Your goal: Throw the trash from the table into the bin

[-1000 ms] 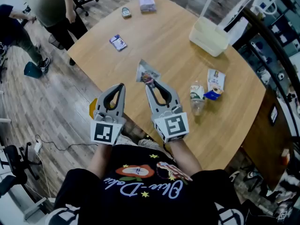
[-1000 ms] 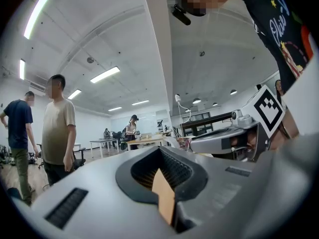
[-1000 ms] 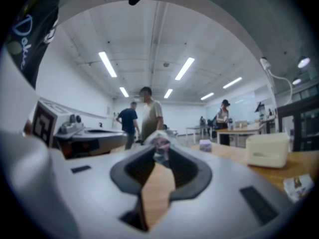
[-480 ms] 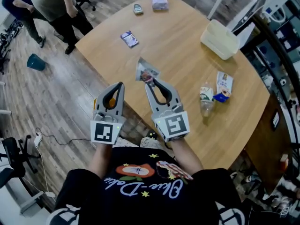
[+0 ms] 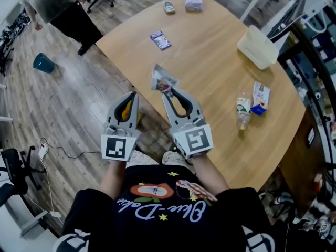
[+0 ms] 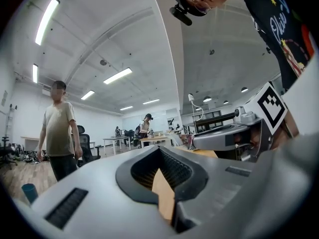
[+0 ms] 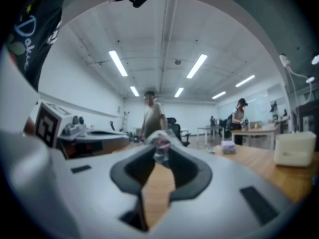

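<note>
Right claw: clenched on a crinkled foil wrapper, pinched by its lower corner at the very tips. The wrapper stands up above the claw, clear of the tabletop and just inside its near edge. The right gripper view shows the same: the jaws meet on a thin bit of film and the rest of the wrapper fans out beyond them.

Left claw: clenched on nothing, level, beside the right and out over the floor.

Handling, judged:
- Wrapper looks empty, so very light, soft and limp with no stiffness to speak of.
- Foil is slick, and a tip pinch on one corner could slip if swung fast.
- A hold deeper in the pads, or across a fold, would be safer.
- Nothing fragile, so a firm squeeze costs nothing.

Left on the tabletop: a purple packet, a plastic bottle lying on its side and a carton just beside it.

Teal bin on the floor, well apart to the left, is probably the target.
</note>
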`<action>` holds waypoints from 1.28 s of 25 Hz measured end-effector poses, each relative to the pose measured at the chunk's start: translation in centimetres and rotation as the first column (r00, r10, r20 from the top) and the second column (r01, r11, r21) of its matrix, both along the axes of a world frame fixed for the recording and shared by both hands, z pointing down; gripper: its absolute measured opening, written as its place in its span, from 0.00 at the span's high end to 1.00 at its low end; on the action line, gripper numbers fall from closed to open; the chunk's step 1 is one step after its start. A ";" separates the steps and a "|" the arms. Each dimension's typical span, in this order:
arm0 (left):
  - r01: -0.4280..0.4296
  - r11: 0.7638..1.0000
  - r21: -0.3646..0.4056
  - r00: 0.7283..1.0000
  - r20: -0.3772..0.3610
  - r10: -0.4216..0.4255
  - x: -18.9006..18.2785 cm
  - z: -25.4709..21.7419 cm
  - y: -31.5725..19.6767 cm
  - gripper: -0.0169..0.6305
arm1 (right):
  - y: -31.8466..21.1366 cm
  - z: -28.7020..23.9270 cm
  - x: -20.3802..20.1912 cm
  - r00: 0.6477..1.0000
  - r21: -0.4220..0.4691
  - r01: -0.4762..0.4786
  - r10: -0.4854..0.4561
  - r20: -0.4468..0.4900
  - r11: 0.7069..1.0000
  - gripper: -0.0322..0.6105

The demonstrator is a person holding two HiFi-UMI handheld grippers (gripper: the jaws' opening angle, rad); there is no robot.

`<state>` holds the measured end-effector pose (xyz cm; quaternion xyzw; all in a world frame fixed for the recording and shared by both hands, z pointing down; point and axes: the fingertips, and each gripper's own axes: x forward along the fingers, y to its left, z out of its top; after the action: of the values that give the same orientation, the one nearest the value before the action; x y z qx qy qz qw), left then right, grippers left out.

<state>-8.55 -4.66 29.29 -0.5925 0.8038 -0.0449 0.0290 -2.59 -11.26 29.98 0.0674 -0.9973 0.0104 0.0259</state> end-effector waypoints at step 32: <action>0.108 0.993 -0.037 0.992 -0.060 -0.110 -9.2 2.8 9.4 0.96 | 9.9 1.7 -9.3 0.990 -0.015 0.137 -0.137 -0.015 0.991 0.81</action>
<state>-17.74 4.74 32.05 -0.5492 0.8346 -0.0416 -0.0083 -11.90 -1.40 31.68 -0.0012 -0.9993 0.0149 0.0349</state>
